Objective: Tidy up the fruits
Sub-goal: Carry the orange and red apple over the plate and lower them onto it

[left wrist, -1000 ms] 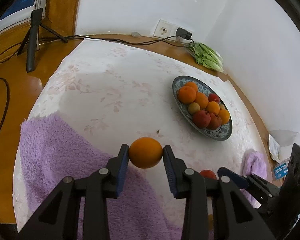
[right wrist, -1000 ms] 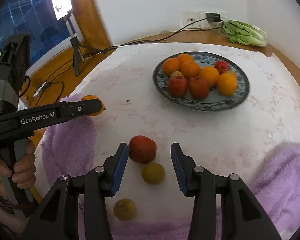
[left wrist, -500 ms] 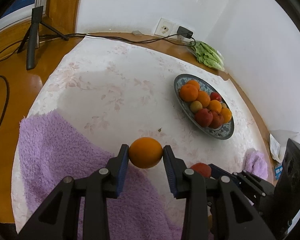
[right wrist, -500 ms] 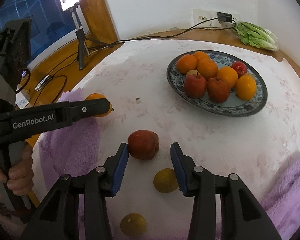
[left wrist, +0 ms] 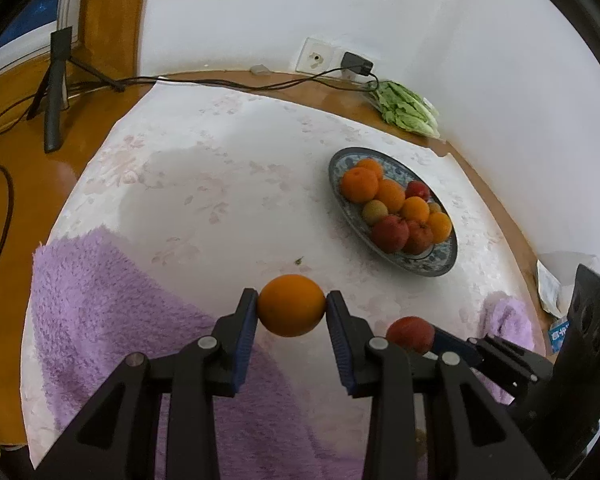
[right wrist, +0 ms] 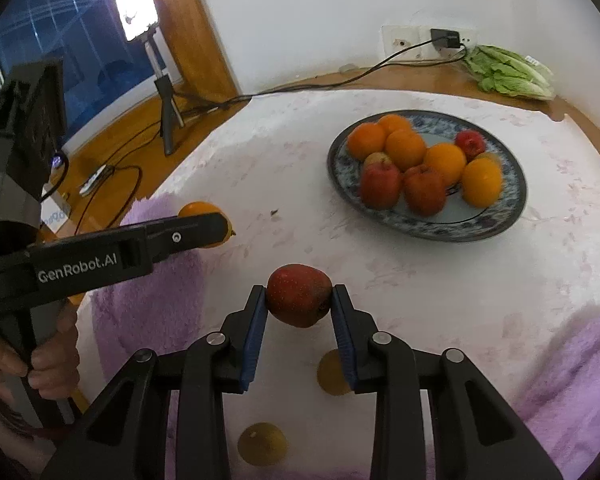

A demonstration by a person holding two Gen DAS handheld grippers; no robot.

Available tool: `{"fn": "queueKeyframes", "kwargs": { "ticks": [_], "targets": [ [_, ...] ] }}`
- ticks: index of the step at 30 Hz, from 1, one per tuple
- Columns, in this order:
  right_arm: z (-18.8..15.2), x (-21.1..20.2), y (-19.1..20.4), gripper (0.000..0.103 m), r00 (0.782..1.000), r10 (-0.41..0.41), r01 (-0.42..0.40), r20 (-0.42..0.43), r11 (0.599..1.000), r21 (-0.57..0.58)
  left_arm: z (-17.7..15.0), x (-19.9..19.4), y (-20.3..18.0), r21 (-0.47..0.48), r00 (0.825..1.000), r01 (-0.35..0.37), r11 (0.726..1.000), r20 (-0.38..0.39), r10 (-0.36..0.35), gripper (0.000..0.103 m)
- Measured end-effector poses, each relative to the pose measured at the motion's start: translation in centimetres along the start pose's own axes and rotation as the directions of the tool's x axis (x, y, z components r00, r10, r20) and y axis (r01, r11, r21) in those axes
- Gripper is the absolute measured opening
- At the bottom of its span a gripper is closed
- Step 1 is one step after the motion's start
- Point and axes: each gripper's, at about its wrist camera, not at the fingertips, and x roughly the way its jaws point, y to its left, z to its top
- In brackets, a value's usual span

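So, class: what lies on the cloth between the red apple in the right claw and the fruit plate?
Right wrist view: only bare tablecloth between red apple and plate.

A white wall closes the far side of the room, with a socket plate low on it and a black plug beside that. A dark cable runs left from the plug along the wooden floor. At far left a bright lamp stands on a tripod in front of a dark blue window. A wooden door frame rises beside it.
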Motion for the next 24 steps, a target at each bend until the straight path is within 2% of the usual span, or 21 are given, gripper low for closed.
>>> {"fn": "queueKeyframes", "kwargs": {
  "ticks": [14,24],
  "targets": [
    [2.0,-2.7,-3.6,0.033,0.997,-0.044,0.042,0.058,0.998,0.039,2.3,1.1,-3.9,0.067,0.999,0.033,0.997,-0.002,-0.033,0.036],
    [4.5,-3.5,-6.9,0.033,0.987,-0.121,0.119,0.103,0.992,0.031,4.4,3.3,-7.0,0.102,0.999,0.049,0.994,0.001,-0.049,0.036]
  ]
}}
